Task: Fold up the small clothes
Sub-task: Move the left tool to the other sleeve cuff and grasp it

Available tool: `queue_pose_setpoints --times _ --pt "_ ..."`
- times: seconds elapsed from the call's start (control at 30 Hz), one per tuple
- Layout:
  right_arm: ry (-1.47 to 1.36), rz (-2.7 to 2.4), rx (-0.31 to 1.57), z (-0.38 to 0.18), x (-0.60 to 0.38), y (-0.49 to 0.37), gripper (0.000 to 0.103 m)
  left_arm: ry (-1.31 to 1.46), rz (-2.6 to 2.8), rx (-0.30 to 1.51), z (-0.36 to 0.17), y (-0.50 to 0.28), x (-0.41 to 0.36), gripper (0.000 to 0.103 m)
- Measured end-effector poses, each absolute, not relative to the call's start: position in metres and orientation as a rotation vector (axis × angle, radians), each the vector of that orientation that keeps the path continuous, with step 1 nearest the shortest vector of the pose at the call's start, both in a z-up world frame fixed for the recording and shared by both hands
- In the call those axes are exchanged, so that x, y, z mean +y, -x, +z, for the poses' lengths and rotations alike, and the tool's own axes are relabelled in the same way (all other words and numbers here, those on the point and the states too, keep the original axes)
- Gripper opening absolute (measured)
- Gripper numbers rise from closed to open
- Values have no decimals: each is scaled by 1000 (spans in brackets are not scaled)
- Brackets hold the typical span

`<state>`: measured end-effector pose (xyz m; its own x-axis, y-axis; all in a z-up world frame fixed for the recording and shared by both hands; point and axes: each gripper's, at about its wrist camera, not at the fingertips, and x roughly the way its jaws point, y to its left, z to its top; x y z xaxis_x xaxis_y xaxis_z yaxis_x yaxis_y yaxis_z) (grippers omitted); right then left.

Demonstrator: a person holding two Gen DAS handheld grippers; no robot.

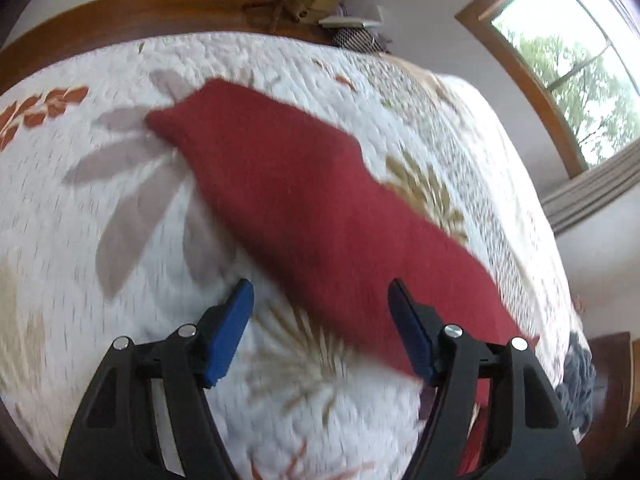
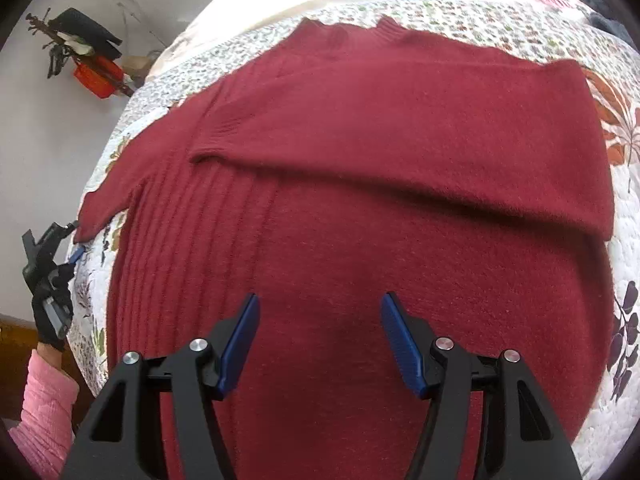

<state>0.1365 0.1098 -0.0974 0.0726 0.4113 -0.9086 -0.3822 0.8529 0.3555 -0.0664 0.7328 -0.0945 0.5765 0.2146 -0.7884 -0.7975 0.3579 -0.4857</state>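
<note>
**Red sweater lying on the quilted bed, both grippers spread above it**

A dark red knitted sweater (image 2: 360, 184) is lying spread on a white quilted bedspread printed with leaves and flowers (image 2: 624, 240), filling most of the right wrist view. One sleeve is lying folded across the body, its ribbed cuff sitting left of centre; the other sleeve is stretching toward the left edge of the frame. The collar is pointing to the top of the frame.

The right gripper (image 2: 320, 336) is hovering over the lower part of the sweater, its blue-padded fingers (image 2: 240, 344) standing apart and gripping nothing.

In the left wrist view, which is blurred, the red sleeve is running diagonally from upper left to lower right across the bedspread. The left gripper (image 1: 320, 328) is likewise holding its fingers wide, empty, with the sleeve passing behind the right-hand finger.

At the left edge of the right wrist view, a black-gloved hand (image 2: 50, 308) with a pink sleeve (image 2: 44, 412) is gripping the other tool just beside the sleeve's end.

A wooden headboard (image 1: 120, 12) and a wood-framed window (image 1: 568, 60) are showing at the top of the left wrist view.
</note>
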Motion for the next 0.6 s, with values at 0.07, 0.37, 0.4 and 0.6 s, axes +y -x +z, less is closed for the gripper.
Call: queue_pose_setpoints --times 0.07,0.37,0.4,0.6 --pt "-13 581 1374 -99 108 -136 64 1015 741 669 -97 66 744 65" --pt "13 561 1373 -104 109 -136 63 961 743 640 -80 55 751 10" --pt "12 562 1371 -103 109 -136 63 943 738 633 -74 53 749 9" --pt "2 560 1363 -98 102 -138 63 845 633 587 -32 27 709 8"
